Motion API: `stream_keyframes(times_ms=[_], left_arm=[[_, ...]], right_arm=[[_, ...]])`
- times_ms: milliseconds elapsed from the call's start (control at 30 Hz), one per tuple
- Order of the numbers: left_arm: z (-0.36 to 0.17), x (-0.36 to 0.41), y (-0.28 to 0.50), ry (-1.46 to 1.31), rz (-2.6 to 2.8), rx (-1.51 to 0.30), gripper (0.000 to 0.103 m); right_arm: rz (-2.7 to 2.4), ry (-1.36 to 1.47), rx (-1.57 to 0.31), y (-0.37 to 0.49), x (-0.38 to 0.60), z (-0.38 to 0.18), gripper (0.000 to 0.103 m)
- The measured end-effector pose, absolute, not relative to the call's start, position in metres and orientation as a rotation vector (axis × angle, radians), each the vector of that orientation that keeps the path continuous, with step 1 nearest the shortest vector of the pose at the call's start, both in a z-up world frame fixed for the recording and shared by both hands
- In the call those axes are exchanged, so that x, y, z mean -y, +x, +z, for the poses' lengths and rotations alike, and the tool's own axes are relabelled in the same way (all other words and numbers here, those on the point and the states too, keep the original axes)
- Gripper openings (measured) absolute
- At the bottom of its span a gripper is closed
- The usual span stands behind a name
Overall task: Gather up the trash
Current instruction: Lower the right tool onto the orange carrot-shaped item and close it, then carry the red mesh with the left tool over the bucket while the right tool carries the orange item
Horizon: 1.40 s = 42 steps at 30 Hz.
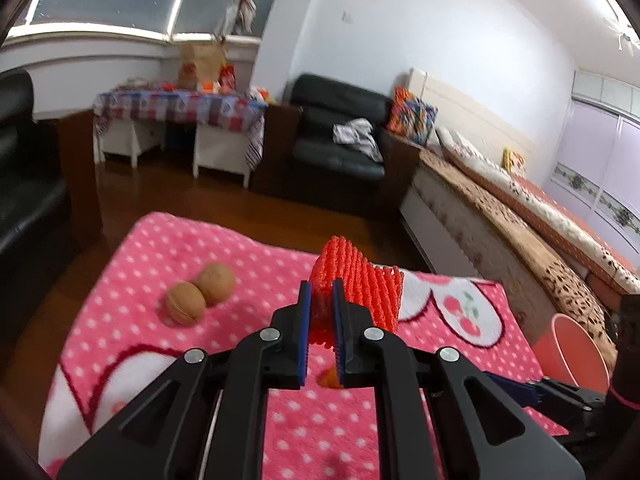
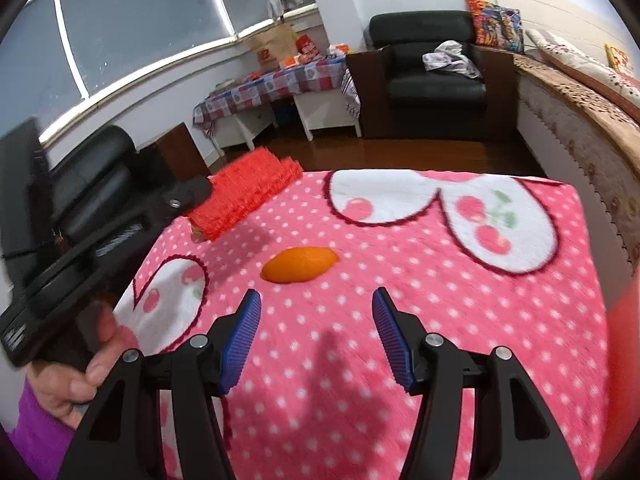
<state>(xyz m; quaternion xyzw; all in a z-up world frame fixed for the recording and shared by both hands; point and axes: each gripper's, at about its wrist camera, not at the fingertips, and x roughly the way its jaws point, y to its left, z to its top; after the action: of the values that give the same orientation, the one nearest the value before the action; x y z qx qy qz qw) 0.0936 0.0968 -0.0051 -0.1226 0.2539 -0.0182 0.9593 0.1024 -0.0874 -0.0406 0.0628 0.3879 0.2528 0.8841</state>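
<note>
My left gripper (image 1: 321, 292) is shut on a red foam fruit net (image 1: 360, 280) and holds it above the pink dotted blanket (image 1: 160, 264). The net also shows in the right wrist view (image 2: 244, 196), held at the left. An orange peel piece (image 2: 299, 265) lies on the blanket just ahead of my open, empty right gripper (image 2: 316, 312). A bit of the peel shows under my left gripper's fingers (image 1: 330, 380). Two walnuts (image 1: 200, 294) lie side by side on the blanket to the left of the net.
A pink bin (image 1: 576, 352) stands off the blanket's right edge, next to the bed (image 1: 520, 216). A black armchair (image 1: 340, 136) and a cluttered table (image 1: 180, 108) stand at the far wall. Another black chair (image 2: 92, 176) is at the left.
</note>
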Motion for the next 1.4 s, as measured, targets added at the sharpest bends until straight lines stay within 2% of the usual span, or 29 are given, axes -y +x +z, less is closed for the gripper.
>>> stream_keyframes(times_ms=[400, 667, 767, 933, 1033, 1133, 1400], left_arm=[[-0.01, -0.134, 0.093, -0.368, 0.021, -0.473, 0.01], [-0.014, -0.143, 0.093, -0.398, 0.025, -0.487, 0.01], [-0.016, -0.141, 0.094, -0.387, 0.016, -0.491, 0.01], [-0.015, -0.137, 0.094, -0.375, 0.006, -0.489, 0.01], [-0.017, -0.135, 0.094, -0.382, -0.01, -0.495, 0.01], [-0.018, -0.134, 0.095, -0.391, -0.031, -0.5, 0.01], [-0.021, -0.112, 0.092, -0.314, -0.063, -0.501, 0.009]], right_arm=[[0.521, 0.254, -0.969, 0.154, 0.042, -0.068, 0.057], [0.408, 0.189, -0.972, 0.167, 0.019, -0.073, 0.058], [0.386, 0.139, -0.958, 0.163, 0.014, -0.074, 0.049], [0.38, 0.142, -0.954, 0.158, 0.024, -0.077, 0.028], [0.396, 0.176, -0.967, 0.157, 0.032, -0.078, 0.02], [0.414, 0.197, -0.963, 0.149, 0.045, -0.073, 0.017], [0.418, 0.213, -0.928, 0.116, 0.089, -0.056, 0.016]])
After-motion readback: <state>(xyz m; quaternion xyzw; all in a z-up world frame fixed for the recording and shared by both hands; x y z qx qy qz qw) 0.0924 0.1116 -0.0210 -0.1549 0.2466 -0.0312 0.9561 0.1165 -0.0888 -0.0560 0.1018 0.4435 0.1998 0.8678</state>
